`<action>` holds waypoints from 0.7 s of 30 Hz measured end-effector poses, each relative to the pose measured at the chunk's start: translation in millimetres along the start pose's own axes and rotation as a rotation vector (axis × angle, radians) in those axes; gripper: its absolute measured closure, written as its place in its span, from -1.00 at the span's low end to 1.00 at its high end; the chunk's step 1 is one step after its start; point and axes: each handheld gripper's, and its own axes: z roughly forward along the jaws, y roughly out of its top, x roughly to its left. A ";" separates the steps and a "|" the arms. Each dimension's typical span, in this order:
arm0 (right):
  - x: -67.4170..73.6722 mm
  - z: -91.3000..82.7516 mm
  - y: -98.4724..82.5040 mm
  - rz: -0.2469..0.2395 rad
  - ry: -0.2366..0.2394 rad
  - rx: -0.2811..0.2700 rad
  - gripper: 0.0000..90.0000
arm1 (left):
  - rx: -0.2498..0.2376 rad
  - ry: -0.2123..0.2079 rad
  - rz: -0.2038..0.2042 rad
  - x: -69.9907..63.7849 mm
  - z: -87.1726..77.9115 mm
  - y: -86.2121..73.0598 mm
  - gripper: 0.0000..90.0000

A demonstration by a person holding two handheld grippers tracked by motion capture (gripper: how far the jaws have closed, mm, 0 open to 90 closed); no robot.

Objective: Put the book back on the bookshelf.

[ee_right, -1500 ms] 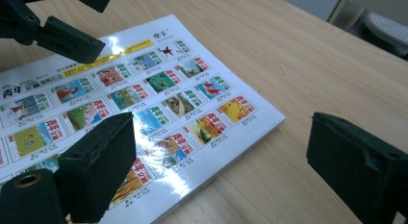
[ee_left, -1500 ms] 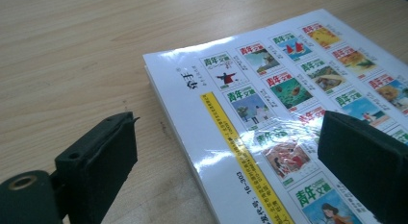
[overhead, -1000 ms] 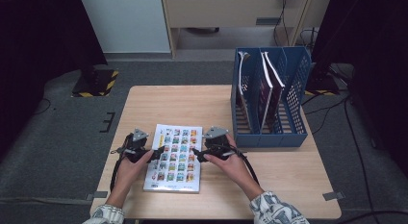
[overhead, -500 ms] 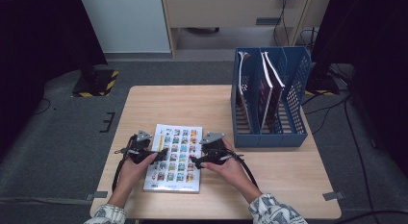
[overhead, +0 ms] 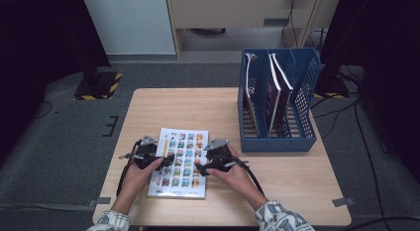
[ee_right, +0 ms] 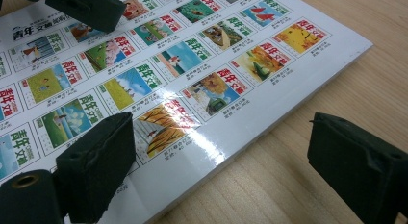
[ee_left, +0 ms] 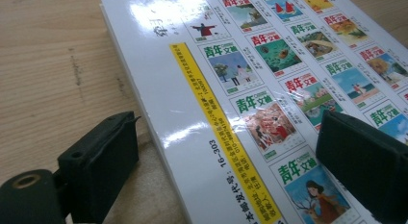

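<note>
A glossy magazine point(overhead: 181, 161) with rows of small colour cover pictures lies flat on the wooden table point(overhead: 198, 107), near the front edge. My left gripper point(overhead: 164, 160) is open at its left edge: in the left gripper view point(ee_left: 226, 166) one jaw sits over bare wood and the other over the magazine point(ee_left: 250, 89). My right gripper point(overhead: 202, 166) is open at the right edge point(ee_right: 226, 161), one jaw over the magazine point(ee_right: 144, 80) and one over wood. Neither holds anything. A jaw of the left gripper point(ee_right: 86, 7) shows at the top of the right gripper view.
A blue slotted file rack point(overhead: 302, 92) stands at the table's right back, with several dark books point(overhead: 275, 87) upright in it. Bare wood lies behind the magazine and to its right front. Dark carpet and cables surround the table.
Both grippers have drifted slightly toward the person and inward, closing in on the magazine's side edges. The magazine has not moved.
</note>
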 end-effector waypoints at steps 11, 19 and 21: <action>0.1 2.0 -1.7 0.026 0.020 -0.004 -0.79 | -0.013 -0.020 -0.013 1.1 3.6 -1.6 -0.90; 0.8 4.5 -3.6 0.069 0.047 -0.004 -0.79 | -0.008 -0.002 -0.055 2.5 -3.0 0.6 -0.65; 0.8 5.8 -4.4 0.097 0.059 -0.008 -0.79 | -0.018 -0.002 -0.065 2.3 -6.6 2.0 -0.59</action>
